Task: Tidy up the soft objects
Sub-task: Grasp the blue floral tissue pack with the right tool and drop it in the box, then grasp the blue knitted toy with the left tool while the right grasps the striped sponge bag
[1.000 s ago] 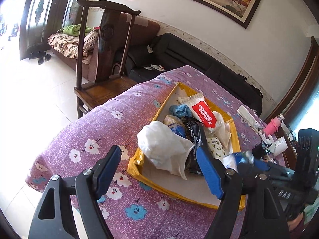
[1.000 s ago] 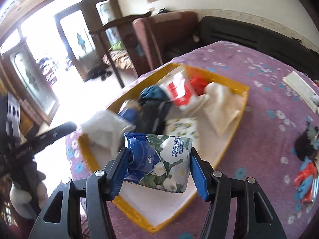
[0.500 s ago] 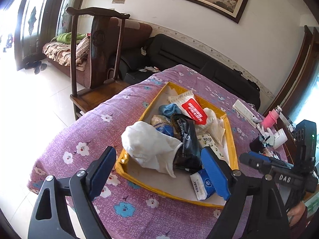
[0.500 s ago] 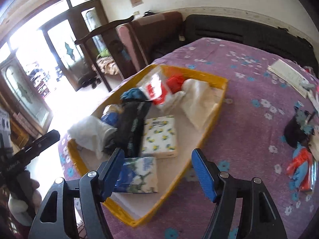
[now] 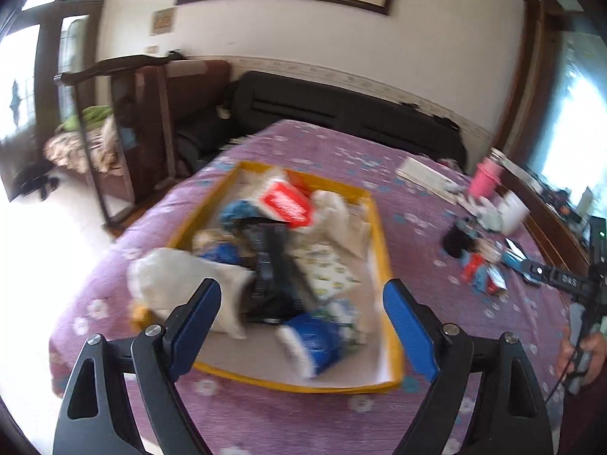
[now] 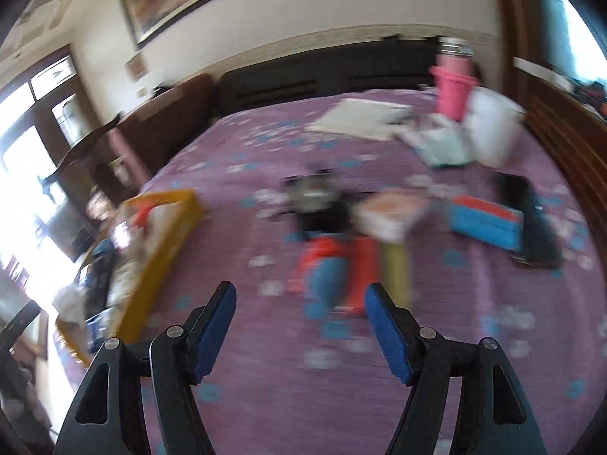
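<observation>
1. Left tongs (image 5: 301, 320): spread wide, nothing between the blue pads. They hang over the near end of the yellow tray (image 5: 381, 227), which I take as a waiting pose while the other hand fetches.
2. The tray sits on the purple flowered cloth of the surface (image 5: 334, 151). It is shallow and rectangular with a thin rim, likely card or plastic. Soft goods are heaped in it: a crumpled white bag (image 5: 178, 284) slumped over the left rim, a glossy black pouch (image 5: 271, 269) in the middle, a flat tissue pack with small yellow print (image 5: 322, 269), a blue-and-white tissue pack (image 5: 315, 341) at the near end, and a white pouch with a red label (image 5: 284, 201) toward the far end. All looks pliable and film-wrapped, so it should give under the pads.
3. Right tongs (image 6: 299, 326): likewise wide apart and empty, aimed at a loose cluster still outside the tray, well to its right.
4. The cluster is motion-blurred: something red and blue (image 6: 330, 269) nearest the pads, with a dark lump (image 6: 318, 204) beyond. What they are made of I cannot tell. Probably the next pick.
5. Far right: a pink cup (image 6: 451, 91) and a blue-and-red box (image 6: 485, 220), rigid-looking and probably not part of the sort.
</observation>
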